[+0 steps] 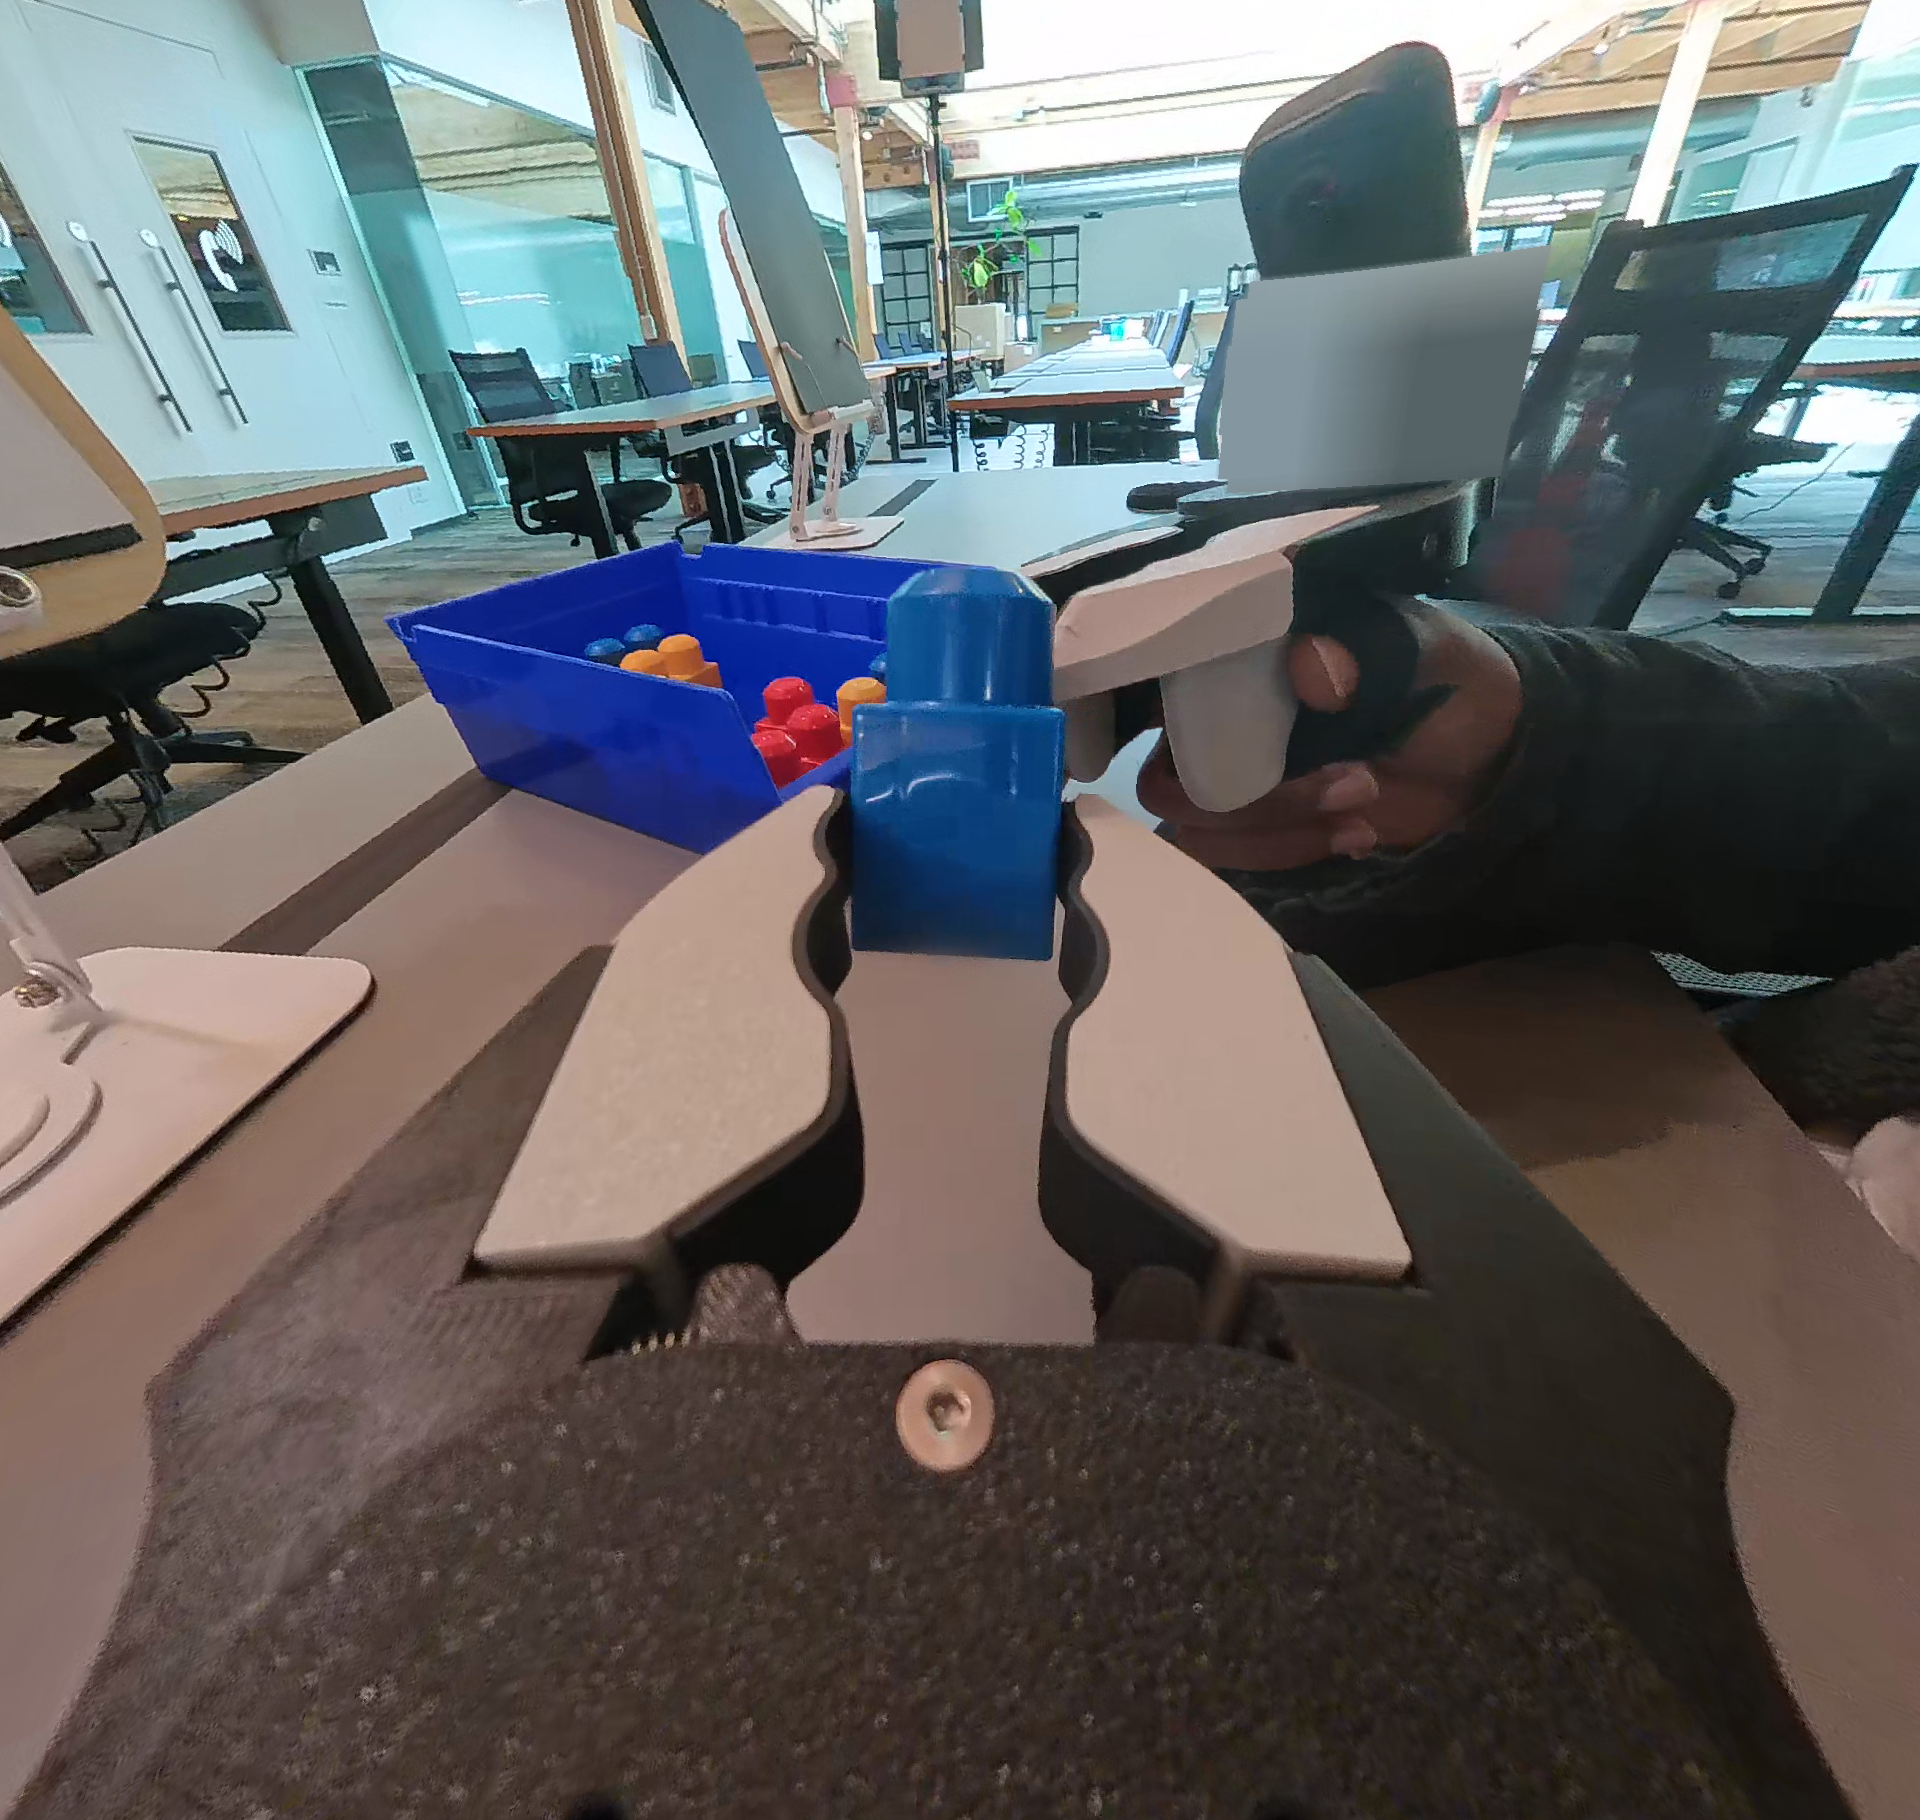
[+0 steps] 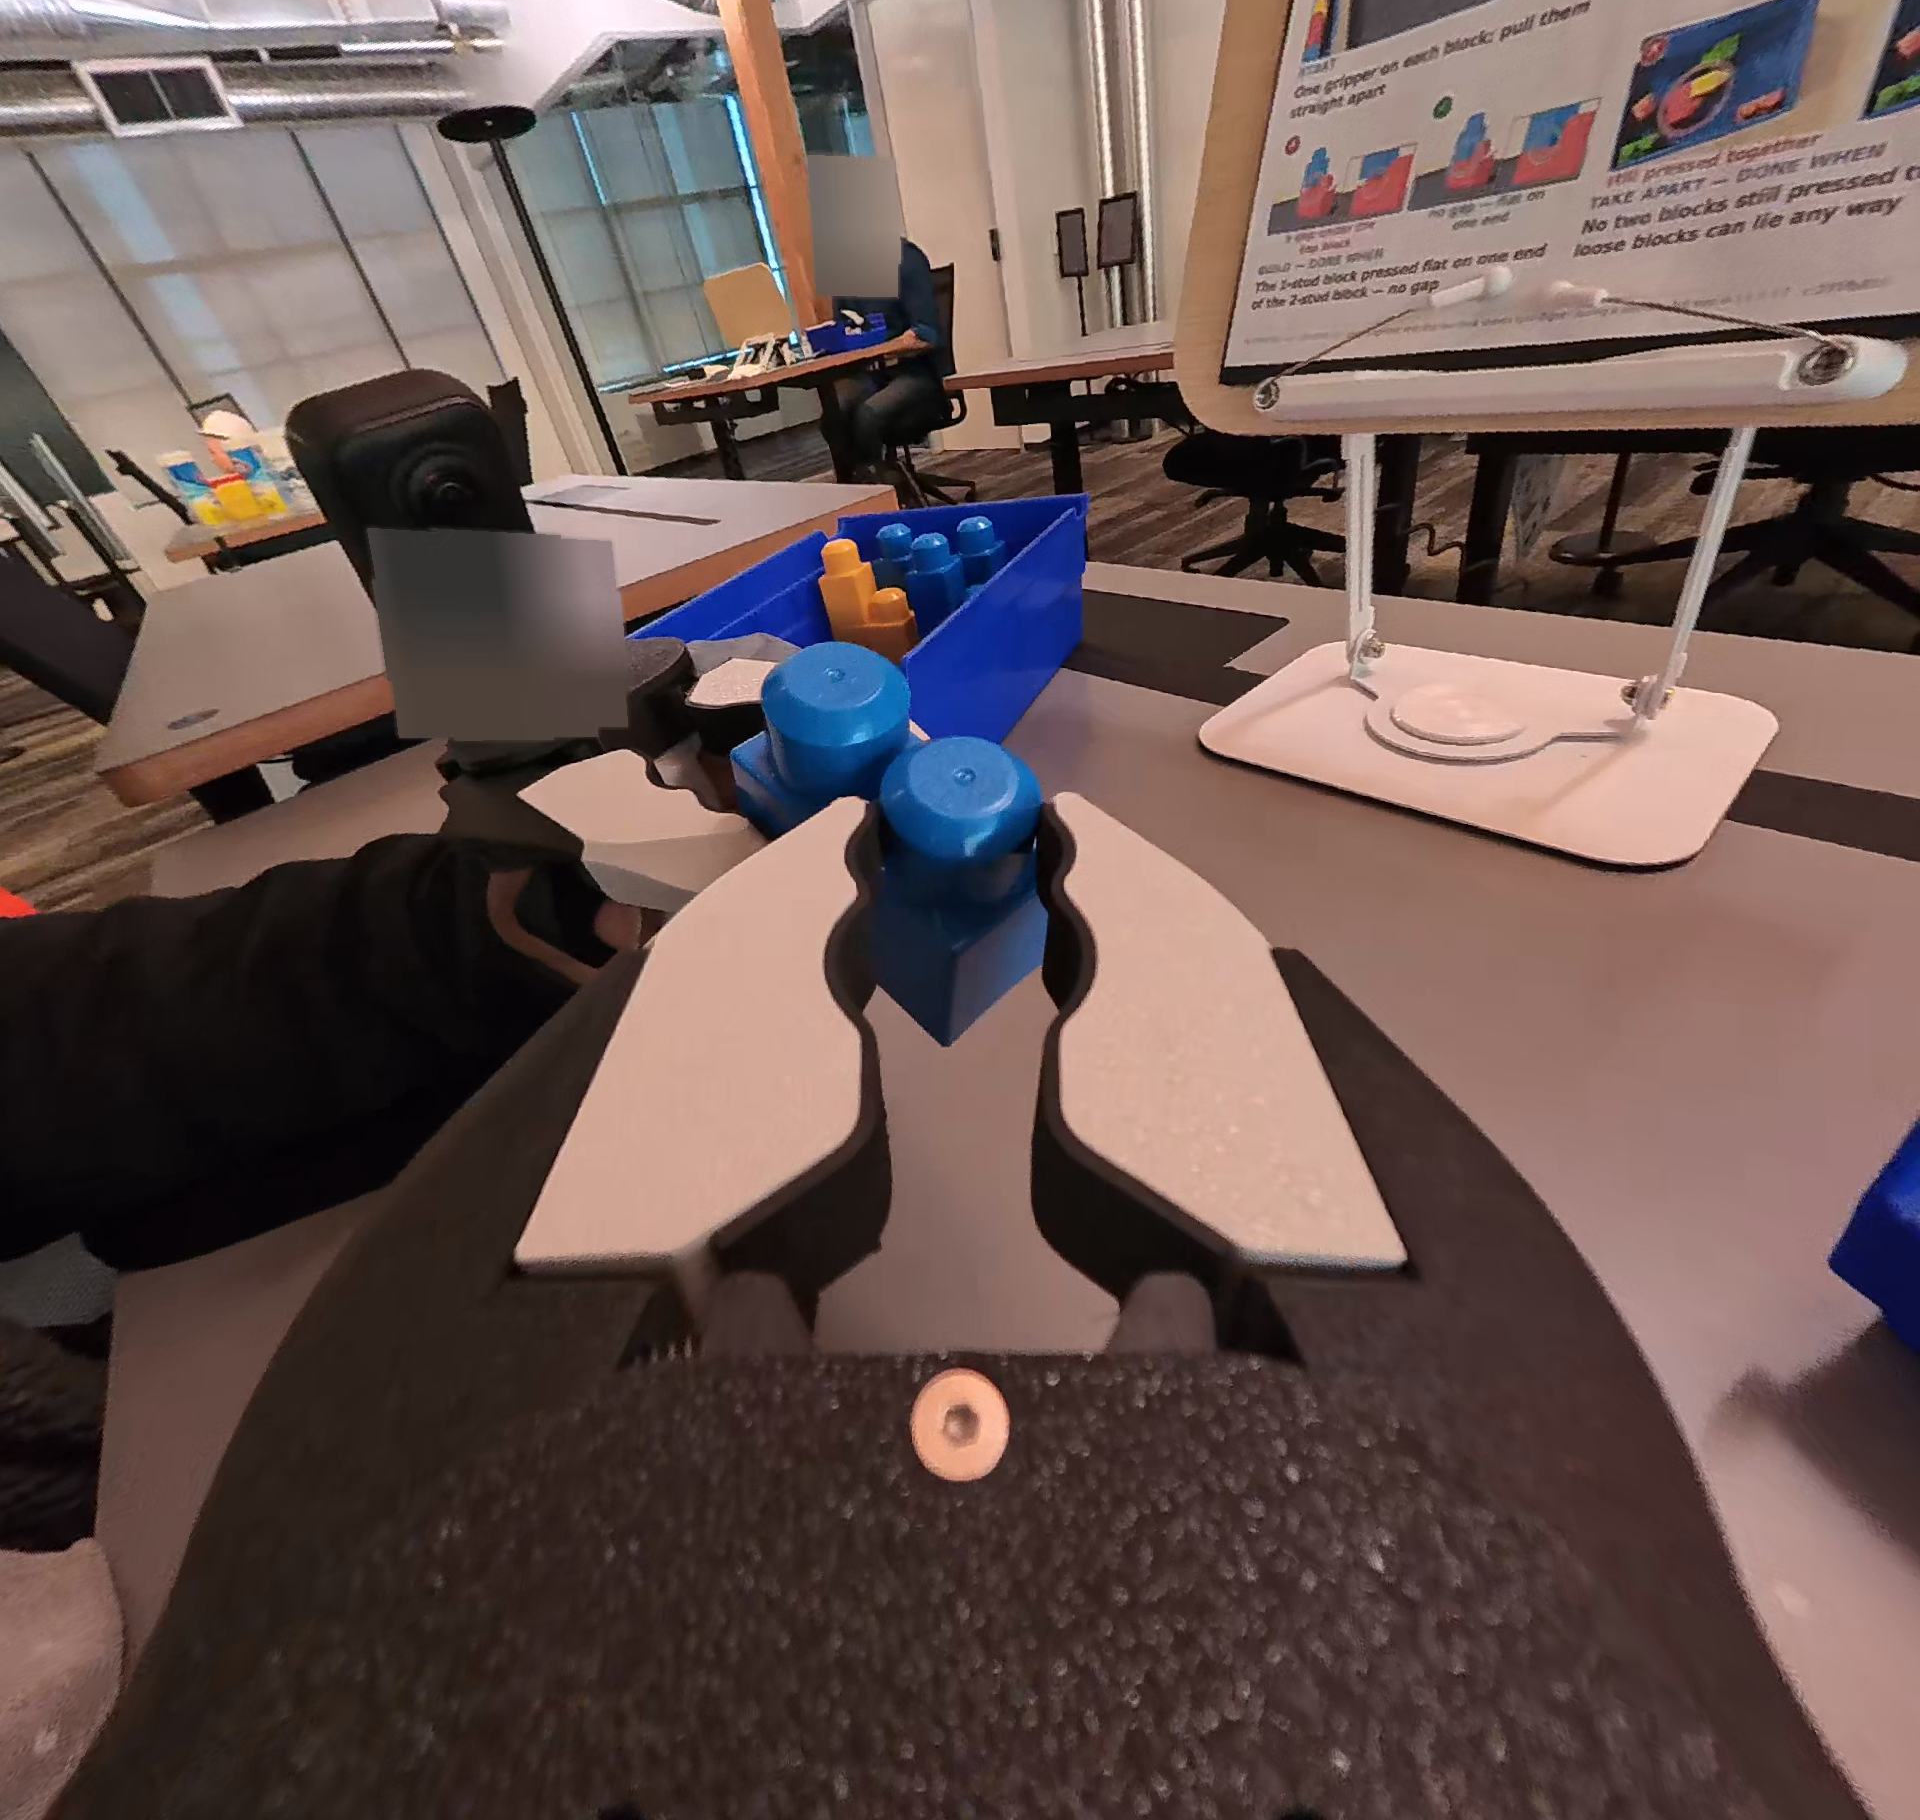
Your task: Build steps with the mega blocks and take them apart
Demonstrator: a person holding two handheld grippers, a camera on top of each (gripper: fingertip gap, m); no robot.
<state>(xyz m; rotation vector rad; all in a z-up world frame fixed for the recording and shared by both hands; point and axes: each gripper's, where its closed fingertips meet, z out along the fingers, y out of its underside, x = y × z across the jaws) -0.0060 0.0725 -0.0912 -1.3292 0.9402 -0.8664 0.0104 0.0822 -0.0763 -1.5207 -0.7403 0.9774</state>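
Blue plastic, pinched from two sides at once! Clamped narrow in the left claw point(image 1: 951, 820): the square body of a blue mega block point(image 1: 956, 866), stud up, just in front of the blue bin point(image 1: 582, 731). Closed tight too in the right claw point(image 2: 956, 825), jaws shut around a near stud point(image 2: 958, 804) and the tilted body below it. Sat just behind and to the left of that, a far stud point(image 2: 831, 716) on its own base, with the left claw's tips touching its far side. Could not tell whether one two-stud piece or two blocks pressed together; could not tell, either, whether lifted off the grey worktop point(image 2: 1403, 991) or resting on it.

Came in from opposite ends, roughly nose to nose along the line through both studs, right end nearer the right claw, left end nearer the left. Looked like a join or a pull-apart, so everything turned on moving straight along that line, no twist.

Lay loose in the bin beyond: red blocks point(image 1: 795, 731), orange and blue ones too. Stood well to the right, a white stand point(image 2: 1486, 762) with an instruction sheet.
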